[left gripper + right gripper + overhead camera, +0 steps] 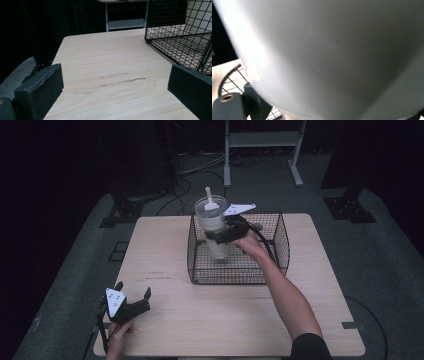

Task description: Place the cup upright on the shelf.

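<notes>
Tumbler gripped over the wire basket, other gripper idle on the table.

High view: the right gripper is clamped around the middle of a clear lidded tumbler with a straw, held roughly upright inside the black wire basket; whether its base touches the basket floor I cannot tell. The left gripper rests near the wooden table's front-left corner. Left gripper view: its jaws stand wide apart over bare wood, holding nothing, the basket just beyond. Right gripper view: the tumbler's smooth pale wall presses close. That slick, tapered wall could slide through the pads, or the base could catch a basket wire and tip.
</notes>
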The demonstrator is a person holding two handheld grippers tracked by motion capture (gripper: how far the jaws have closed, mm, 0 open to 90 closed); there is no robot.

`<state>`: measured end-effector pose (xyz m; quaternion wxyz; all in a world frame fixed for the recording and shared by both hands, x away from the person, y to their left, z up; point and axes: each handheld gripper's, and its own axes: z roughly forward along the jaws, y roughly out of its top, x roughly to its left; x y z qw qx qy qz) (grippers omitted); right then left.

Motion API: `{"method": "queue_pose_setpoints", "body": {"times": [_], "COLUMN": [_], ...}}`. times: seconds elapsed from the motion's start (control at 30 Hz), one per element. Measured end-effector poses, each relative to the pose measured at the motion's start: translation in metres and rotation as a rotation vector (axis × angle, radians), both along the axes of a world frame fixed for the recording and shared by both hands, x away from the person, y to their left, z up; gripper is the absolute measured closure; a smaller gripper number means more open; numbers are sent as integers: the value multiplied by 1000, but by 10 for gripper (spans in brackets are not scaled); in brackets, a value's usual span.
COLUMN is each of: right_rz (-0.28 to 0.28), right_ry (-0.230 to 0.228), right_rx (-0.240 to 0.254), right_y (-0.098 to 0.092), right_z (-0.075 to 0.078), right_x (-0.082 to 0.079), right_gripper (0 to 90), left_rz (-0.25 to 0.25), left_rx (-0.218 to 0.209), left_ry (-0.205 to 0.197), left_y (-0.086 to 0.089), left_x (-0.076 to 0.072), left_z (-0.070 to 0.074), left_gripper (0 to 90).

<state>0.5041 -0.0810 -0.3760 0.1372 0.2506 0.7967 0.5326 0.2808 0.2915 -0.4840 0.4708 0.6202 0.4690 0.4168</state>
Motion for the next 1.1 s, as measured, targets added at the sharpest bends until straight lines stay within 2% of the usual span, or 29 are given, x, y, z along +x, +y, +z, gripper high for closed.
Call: {"method": "queue_pose_setpoints", "body": {"times": [0.23,0.53,0.73,0.93,1.1], "right_rz": [3,21,38,51,66], "right_ry": [33,53,52,44,29], "right_rx": [-30,-56,-70,-61,-81], "right_y": [4,8,8,7,1], "right_z": [-14,-26,-36,-38,-39], "right_x": [7,13,18,18,17], "right_gripper": [92,91,92,92,91], "left_rz": [1,1,-1,0,-2], "left_rx": [1,1,1,1,4], "left_ry": [0,-4,-3,-4,-6], "left_y": [0,0,0,0,-1], "left_x": [0,0,0,0,0], "left_z": [0,0,0,0,0], "left_gripper": [0,0,0,0,0]}}
